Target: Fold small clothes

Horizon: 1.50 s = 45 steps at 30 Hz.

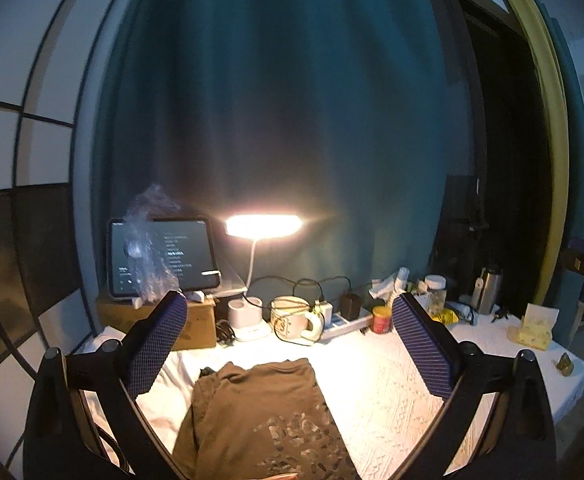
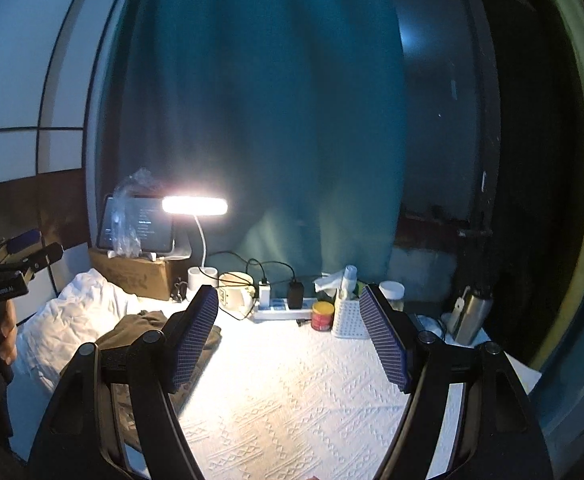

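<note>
The room is dim and bluish, lit mainly by one desk lamp whose head is overexposed with warm glare, brightening the white cloth below, while both fisheye views bend strongly at the edges and look softly blurred.

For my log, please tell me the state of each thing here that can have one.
Left gripper: open, holds nothing.
Right gripper: open, holds nothing.
Shirt: lies partly folded on the tablecloth.
Lamp: on.
Tablet: screen on, propped upright.
Glass jar: lid on.
</note>
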Tool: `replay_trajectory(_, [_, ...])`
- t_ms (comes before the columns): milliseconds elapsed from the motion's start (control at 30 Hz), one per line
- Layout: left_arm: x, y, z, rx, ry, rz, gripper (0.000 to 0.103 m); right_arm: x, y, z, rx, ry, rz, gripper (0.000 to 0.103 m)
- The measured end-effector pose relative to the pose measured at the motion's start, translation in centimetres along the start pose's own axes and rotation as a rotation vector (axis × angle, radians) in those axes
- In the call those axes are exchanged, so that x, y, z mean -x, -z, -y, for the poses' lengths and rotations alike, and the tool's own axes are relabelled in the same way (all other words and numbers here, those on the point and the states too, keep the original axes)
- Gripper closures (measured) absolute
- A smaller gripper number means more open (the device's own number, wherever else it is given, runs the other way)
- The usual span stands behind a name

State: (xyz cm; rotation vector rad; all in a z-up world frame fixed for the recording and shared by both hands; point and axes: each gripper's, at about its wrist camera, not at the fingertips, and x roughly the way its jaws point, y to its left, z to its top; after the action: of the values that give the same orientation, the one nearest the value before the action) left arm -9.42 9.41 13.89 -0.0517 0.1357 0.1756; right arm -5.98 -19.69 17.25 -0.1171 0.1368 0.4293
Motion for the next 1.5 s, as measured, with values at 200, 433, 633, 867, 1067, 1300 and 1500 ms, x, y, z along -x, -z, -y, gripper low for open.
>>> replay_trajectory(200, [1.1,-0.8,-1.3,0.021,-0.013,0.042,0.002,0.9,-1.3,-0.6,0.004,-0.007,0.045,0.026])
replay_trajectory(433, [1.7,-1.1,-2.5,0.033,-0.011,0.051,0.002,1.1,-2.5,-2.1,0.019,-0.033,0.08,0.026])
replay_trajectory(633, [1.4,-0.8,-3.0,0.03,-0.002,0.037,0.002,0.1,-2.5,-2.8,0.022,-0.049,0.073,0.026])
replay_trajectory(867, [0.6,-0.1,-3.1,0.038,-0.004,0.002,0.002,-1.1,-1.8,-2.5,0.013,-0.056,0.039,0.026])
replay_trajectory(1067, [0.1,-0.1,-2.6,0.033,-0.002,-0.008,0.002,-1.5,-1.4,-2.0,0.006,-0.052,0.023,0.026])
replay_trajectory(1300, [-0.2,0.1,-2.2,0.026,-0.009,-0.019,0.002,-1.8,-0.9,-1.6,-0.009,-0.047,0.017,0.026])
replay_trajectory(1500, [-0.5,0.2,-2.1,0.021,-0.009,-0.028,0.002,-2.1,-0.3,-1.2,-0.021,-0.04,0.003,0.026])
